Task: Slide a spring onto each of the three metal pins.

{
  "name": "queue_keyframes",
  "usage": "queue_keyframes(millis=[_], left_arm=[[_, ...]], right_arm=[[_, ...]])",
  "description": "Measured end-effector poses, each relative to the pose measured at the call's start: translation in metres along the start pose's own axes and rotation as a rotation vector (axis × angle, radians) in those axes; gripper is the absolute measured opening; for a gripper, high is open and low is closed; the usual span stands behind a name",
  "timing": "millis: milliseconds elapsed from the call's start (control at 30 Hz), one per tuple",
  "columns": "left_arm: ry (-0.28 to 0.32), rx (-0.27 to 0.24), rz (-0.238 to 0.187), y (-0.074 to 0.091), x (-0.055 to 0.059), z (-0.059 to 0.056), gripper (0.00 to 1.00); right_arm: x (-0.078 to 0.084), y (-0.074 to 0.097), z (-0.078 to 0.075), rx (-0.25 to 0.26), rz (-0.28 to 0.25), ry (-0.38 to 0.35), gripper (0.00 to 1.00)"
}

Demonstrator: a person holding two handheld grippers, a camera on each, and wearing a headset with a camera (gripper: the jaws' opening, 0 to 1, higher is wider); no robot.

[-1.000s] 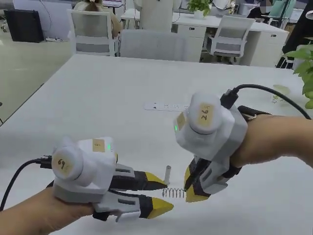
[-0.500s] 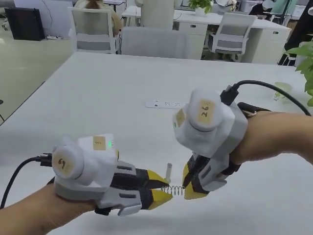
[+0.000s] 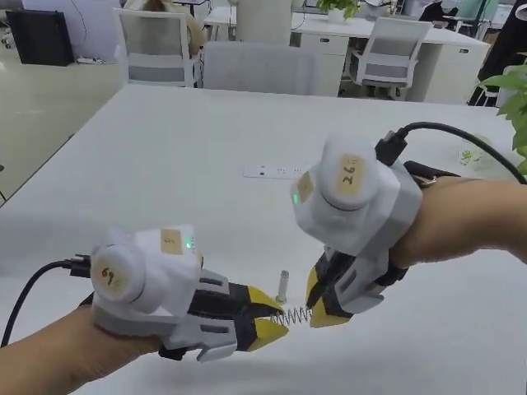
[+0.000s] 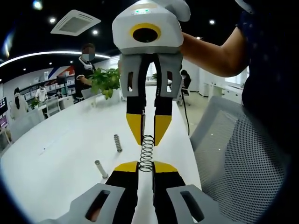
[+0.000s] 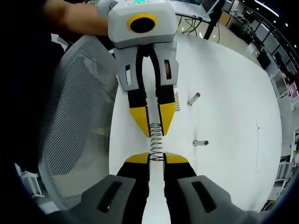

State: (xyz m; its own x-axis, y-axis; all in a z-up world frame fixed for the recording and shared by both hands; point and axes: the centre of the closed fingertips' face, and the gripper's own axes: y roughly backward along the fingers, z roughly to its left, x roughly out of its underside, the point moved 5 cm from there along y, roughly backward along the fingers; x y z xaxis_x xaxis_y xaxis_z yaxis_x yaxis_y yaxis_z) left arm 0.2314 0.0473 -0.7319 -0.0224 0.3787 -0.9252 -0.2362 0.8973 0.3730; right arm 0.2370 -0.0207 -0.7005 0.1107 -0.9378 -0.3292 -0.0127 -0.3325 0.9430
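Observation:
A small steel spring (image 3: 292, 315) hangs level just above the white table, stretched between the two grippers. My left gripper (image 3: 269, 322) is shut on its left end and my right gripper (image 3: 315, 311) is shut on its right end. The left gripper view looks along the spring (image 4: 147, 151) from the left gripper (image 4: 145, 166) to the right gripper (image 4: 148, 129). In the right gripper view the spring (image 5: 156, 139) runs from the right gripper (image 5: 156, 158) to the left gripper (image 5: 153, 120). One bare metal pin (image 3: 282, 286) stands upright just behind the spring. Two bare pins (image 5: 194, 99) (image 5: 201, 143) and a coiled piece (image 5: 177, 100) stand nearby.
A white power strip (image 3: 276, 174) lies further back on the table (image 3: 165, 148). Each gripper trails a black cable (image 3: 37, 284). A green plant (image 3: 510, 99) stands at the right edge. Grey chairs (image 3: 255, 70) line the far side.
My left gripper's jaws, open a second ago, have shut on the spring's free end. The right gripper has kept its hold, and both have shifted only slightly.

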Motion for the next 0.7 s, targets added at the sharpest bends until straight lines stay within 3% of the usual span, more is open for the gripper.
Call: queue_keyframes(millis=[333,700], left_arm=[[-0.004,0.0,0.017,-0.002,0.004,0.0,0.02],[-0.005,-0.004,0.001,-0.003,0.001,-0.001,0.02]], right_arm=[[-0.018,0.011,0.002,0.011,-0.037,0.017,0.08],[-0.035,0.017,0.004,0.023,-0.065,0.05,0.08]])
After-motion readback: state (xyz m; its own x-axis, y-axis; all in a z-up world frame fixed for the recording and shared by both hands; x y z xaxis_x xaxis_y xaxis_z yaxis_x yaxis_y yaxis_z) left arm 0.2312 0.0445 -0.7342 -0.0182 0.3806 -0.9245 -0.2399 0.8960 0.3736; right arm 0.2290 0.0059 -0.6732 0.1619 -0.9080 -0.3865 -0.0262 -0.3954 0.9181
